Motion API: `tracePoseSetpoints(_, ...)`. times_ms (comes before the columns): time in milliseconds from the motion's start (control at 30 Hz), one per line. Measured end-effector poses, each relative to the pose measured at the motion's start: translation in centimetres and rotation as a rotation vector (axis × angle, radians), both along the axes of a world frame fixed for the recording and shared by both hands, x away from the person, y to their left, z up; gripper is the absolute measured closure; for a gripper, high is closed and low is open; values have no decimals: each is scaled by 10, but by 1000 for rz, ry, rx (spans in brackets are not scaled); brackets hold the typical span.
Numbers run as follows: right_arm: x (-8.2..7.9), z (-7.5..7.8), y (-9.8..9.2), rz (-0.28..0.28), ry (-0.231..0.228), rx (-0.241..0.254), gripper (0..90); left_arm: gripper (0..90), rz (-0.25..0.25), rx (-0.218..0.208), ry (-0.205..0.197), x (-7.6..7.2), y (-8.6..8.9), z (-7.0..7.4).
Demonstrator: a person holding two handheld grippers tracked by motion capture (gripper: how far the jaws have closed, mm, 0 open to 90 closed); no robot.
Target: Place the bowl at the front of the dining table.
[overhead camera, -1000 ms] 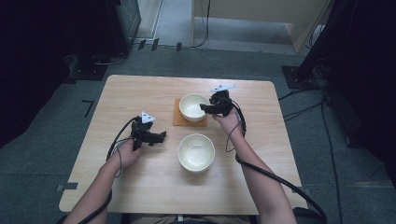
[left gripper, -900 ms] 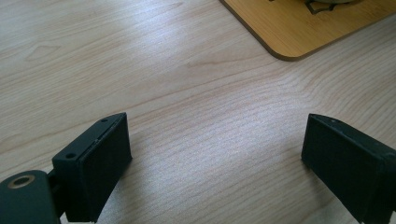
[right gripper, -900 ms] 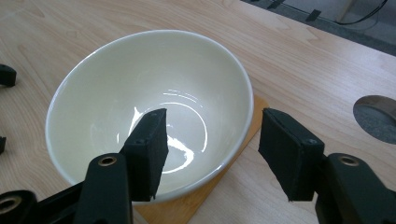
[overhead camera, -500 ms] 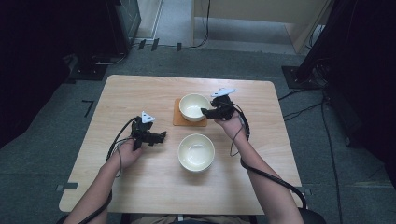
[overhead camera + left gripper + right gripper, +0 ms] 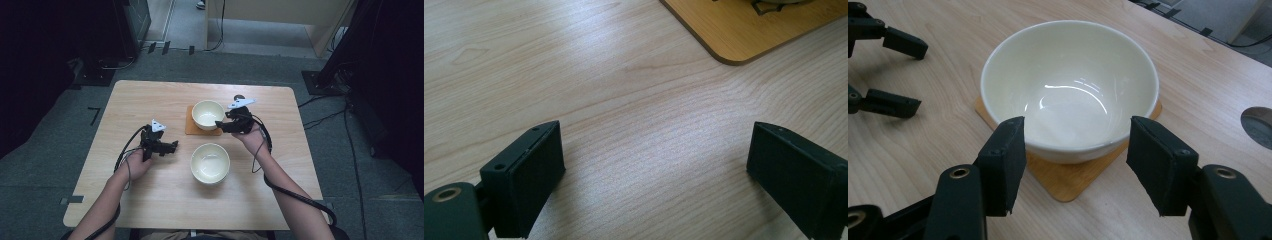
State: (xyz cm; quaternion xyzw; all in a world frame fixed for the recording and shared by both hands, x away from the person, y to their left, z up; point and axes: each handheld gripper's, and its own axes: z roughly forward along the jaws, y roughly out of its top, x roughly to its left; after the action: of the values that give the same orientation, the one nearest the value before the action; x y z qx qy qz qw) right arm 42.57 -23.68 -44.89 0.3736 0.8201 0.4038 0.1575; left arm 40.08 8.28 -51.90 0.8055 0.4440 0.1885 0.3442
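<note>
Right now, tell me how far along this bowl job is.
Done: one white bowl sits on the wooden coaster. In hand: nothing; the right gripper is beside that bowl, jaws open and apart from it. Left: the second white bowl sits on the bare table; the left gripper is open over bare wood.
</note>
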Motion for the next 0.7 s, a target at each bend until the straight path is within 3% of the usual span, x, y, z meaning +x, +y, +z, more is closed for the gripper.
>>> tracePoseSetpoints(700,-27,2,-13,6,-17,29,346,77,11,-4,0,-2,-1,0)
